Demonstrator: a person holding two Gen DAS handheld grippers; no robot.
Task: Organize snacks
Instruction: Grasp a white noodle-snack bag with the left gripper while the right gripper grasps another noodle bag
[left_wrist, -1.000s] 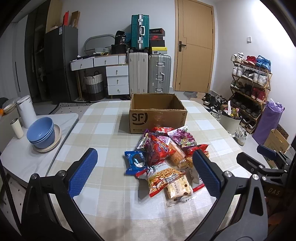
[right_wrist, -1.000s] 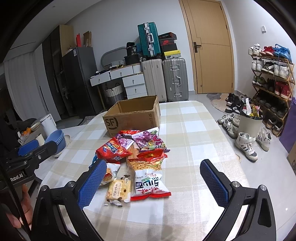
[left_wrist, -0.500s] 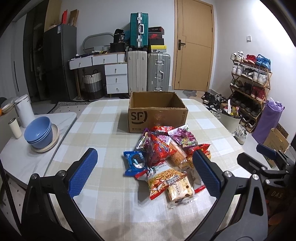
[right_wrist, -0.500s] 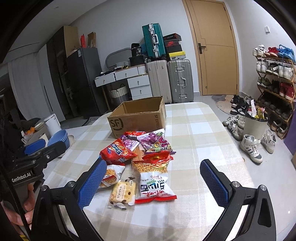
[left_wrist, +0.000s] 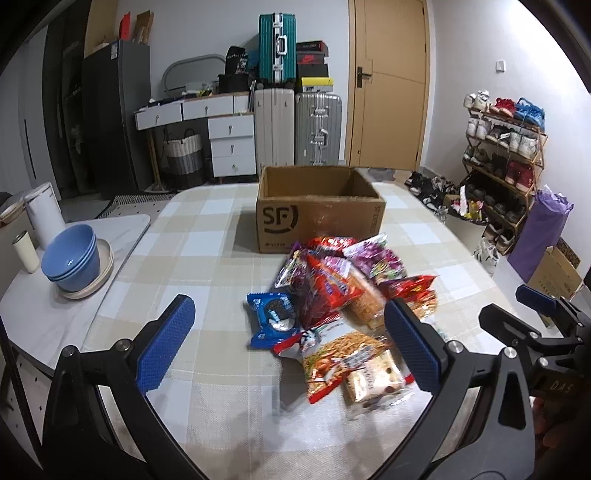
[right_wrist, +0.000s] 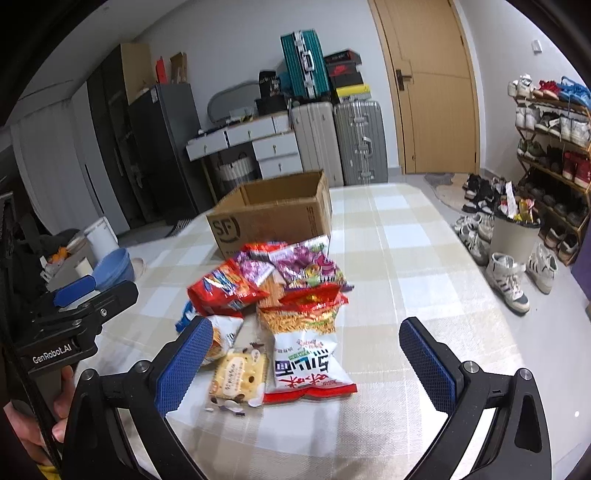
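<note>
Checked tablecloth (left_wrist: 207, 236), snack pile (left_wrist: 343, 295), open cardboard box (left_wrist: 317, 210), suitcases (left_wrist: 295, 129) behind, both grippers' fingers (left_wrist: 166, 343) spread

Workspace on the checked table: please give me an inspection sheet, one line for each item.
Surface: beige and white checked tablecloth on a rounded table, flat.
Job's things: open brown cardboard box, inside not visible; pile of snack packets in front of it, among them a blue cookie packet, a red noodle-snack bag and a white and red bag.
Clutter: stacked blue bowls on a white side table.
Grippers: left hand-held gripper open, empty; right hand-held gripper open, empty; both above the pile's near end.
Cables: nothing seen.
Surroundings: suitcases, wooden door, shoe rack.
</note>
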